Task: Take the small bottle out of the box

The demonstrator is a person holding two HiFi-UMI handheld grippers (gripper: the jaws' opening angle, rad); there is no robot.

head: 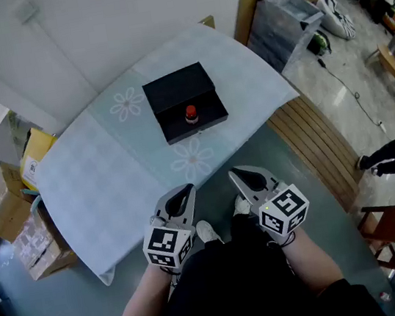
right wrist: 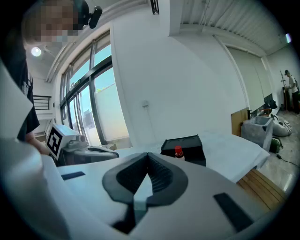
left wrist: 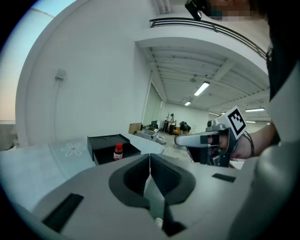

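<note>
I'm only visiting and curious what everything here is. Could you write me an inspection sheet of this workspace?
Surface: table under a pale cloth with flower prints.
Job's things: open black box mid-table; small bottle with a red cap stands upright inside it.
Clutter: nothing seen.
Grippers: left tongs and right tongs both shut and empty, by the table's near edge, apart from the box.
Cables: one dark cable on the floor at the right.
Surroundings: cardboard boxes left of the table; wooden bench along its right side; other people farther off.
</note>
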